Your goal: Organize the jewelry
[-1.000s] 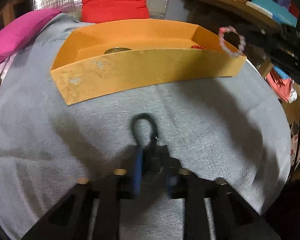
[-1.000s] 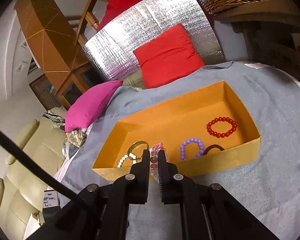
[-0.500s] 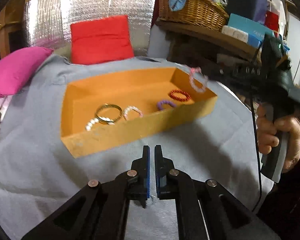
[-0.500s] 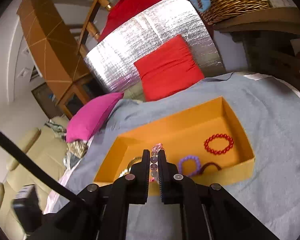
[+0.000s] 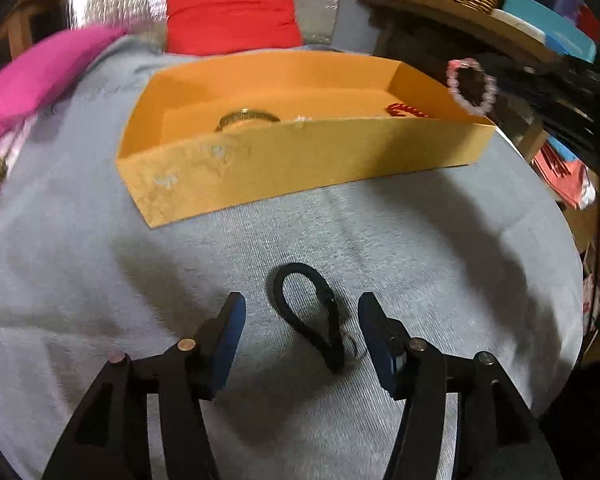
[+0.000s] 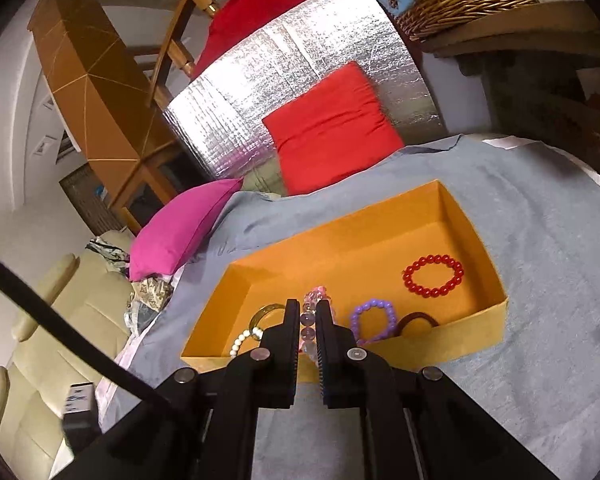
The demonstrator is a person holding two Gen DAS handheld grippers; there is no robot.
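Left gripper (image 5: 302,318): jaws opening, black cord (image 5: 309,312) lying loose between them, before the tray (image 5: 300,160).
Right gripper (image 6: 309,322): clamped on pink bracelet (image 6: 310,316), over tray's near wall.

Both views are fisheye: straight edges bow, and the corners fall off into black vignette. The left wrist view is dim and warm, its far edges smeared by motion blur, worst on the magenta cushion (image 5: 40,80) up and left of the left claw (image 5: 300,320). Soft, broad shadows lie on the grey cloth (image 5: 100,280) ahead of that claw, under the orange box (image 5: 300,160). The black cord loop (image 5: 312,312) between the opening jaws reads fairly sharp. The right wrist view is brighter. The silver foil panel (image 6: 300,92) beyond the right claw (image 6: 309,320) throws speckled glare, and the red cushion (image 6: 332,128) beneath it is slightly blurred.
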